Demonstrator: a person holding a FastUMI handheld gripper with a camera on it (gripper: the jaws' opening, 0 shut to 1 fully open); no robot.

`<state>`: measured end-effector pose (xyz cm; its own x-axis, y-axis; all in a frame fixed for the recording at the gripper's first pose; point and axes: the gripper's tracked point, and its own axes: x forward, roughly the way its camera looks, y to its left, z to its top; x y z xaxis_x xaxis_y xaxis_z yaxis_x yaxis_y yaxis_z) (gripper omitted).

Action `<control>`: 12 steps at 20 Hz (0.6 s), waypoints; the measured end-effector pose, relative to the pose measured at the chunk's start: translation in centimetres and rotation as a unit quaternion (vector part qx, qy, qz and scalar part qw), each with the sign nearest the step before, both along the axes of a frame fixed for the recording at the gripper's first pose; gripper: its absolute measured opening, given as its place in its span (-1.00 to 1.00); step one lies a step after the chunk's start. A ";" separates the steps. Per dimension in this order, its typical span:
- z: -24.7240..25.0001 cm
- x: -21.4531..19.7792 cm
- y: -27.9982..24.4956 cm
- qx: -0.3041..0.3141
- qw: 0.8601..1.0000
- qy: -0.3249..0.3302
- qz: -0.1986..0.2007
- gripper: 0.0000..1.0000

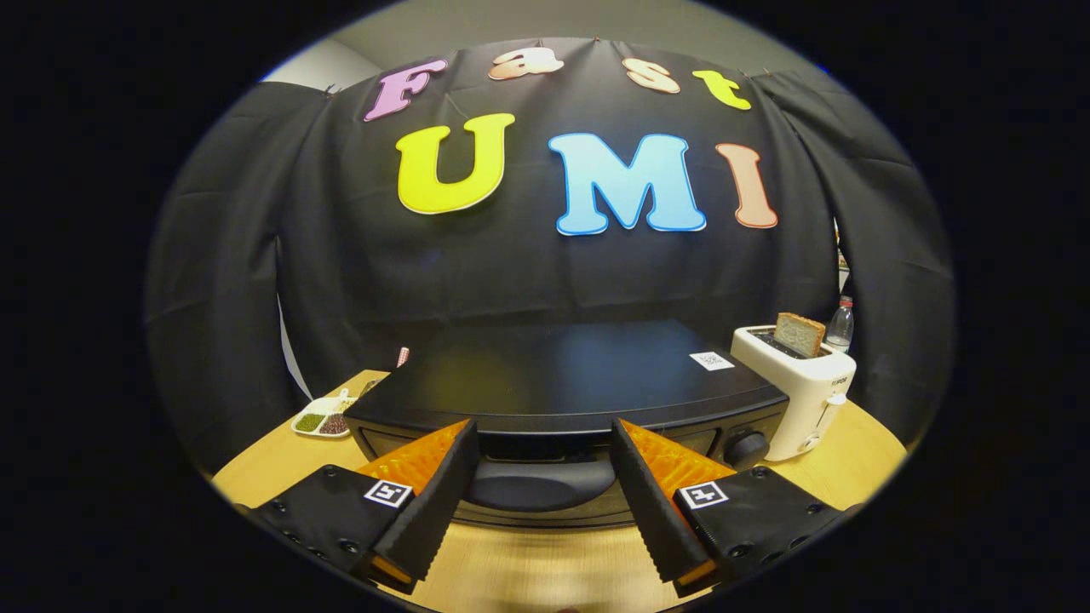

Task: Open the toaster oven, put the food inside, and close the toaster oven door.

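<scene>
- The toaster oven [562,375] sits on the wooden table [851,464], just ahead of the fingers. It looks boxy, stiff and heavy.
- Its door handle [541,487], a smooth dark bar between the fingers, seems the place to take hold, though possibly slippery.
- The gripper [542,443] is spread wide, holding nothing.
- The door glass is mostly hidden.
- Right of the oven: a white toaster [805,400] with bread [799,334]. Left: a small dish [324,419], contents unclear.

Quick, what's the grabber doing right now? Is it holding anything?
Gripper: open, holding nothing; its fingers stand wide apart on either side of the toaster oven door handle, not pressing it.
</scene>
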<state>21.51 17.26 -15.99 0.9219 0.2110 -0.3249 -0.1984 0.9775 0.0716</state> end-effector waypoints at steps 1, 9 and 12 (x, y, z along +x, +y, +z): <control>-0.2 -0.1 0.3 -0.006 1.000 0.001 0.003 0.96; -0.4 -1.3 0.1 -0.011 1.000 -0.014 -0.001 0.97; -0.8 -3.0 -0.1 -0.013 1.000 -0.014 0.003 0.97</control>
<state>18.52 17.11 -16.78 0.9295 0.2074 -0.3049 -0.2052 0.9779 0.0398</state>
